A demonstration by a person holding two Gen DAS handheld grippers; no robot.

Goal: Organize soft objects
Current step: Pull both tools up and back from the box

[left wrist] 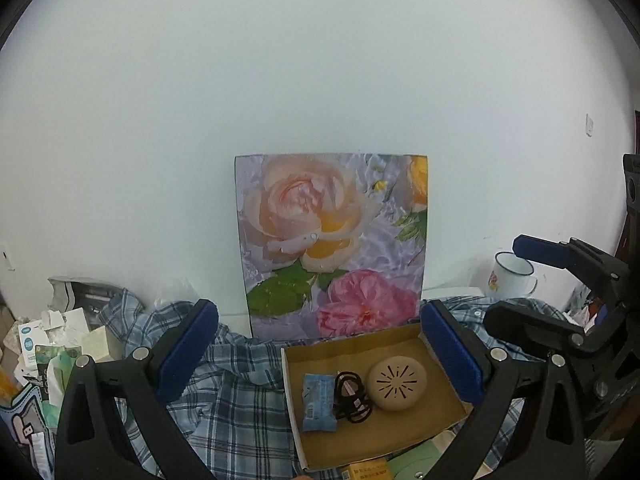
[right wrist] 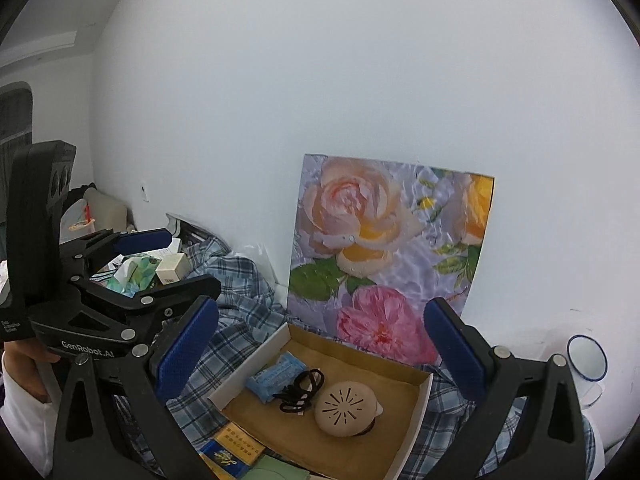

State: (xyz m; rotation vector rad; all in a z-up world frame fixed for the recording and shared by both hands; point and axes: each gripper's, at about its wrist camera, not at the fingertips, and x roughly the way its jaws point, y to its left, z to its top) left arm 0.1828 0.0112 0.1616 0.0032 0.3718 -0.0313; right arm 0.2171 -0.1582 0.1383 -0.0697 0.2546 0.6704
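Note:
A blue plaid shirt [left wrist: 224, 400] lies crumpled over the surface, under and around an open cardboard box [left wrist: 400, 344]. Inside the box are a blue soft packet [left wrist: 318, 402], black hair ties [left wrist: 352, 398] and a beige round vented case [left wrist: 397, 383]. My left gripper [left wrist: 320, 350] hovers open above the box and shirt, holding nothing. My right gripper [right wrist: 320, 346] is also open and empty, over the same box [right wrist: 248, 368], with the packet [right wrist: 276, 376], hair ties [right wrist: 300, 390] and case [right wrist: 346, 408] below it. The shirt [right wrist: 236, 280] spreads to the left.
A floral board [left wrist: 334, 240] leans on the white wall behind the box. A white enamel mug [left wrist: 520, 280] stands at the right. Small cartons and packets [left wrist: 52, 348] pile up at the left. Yellow and green boxes [right wrist: 240, 446] lie in front of the cardboard box.

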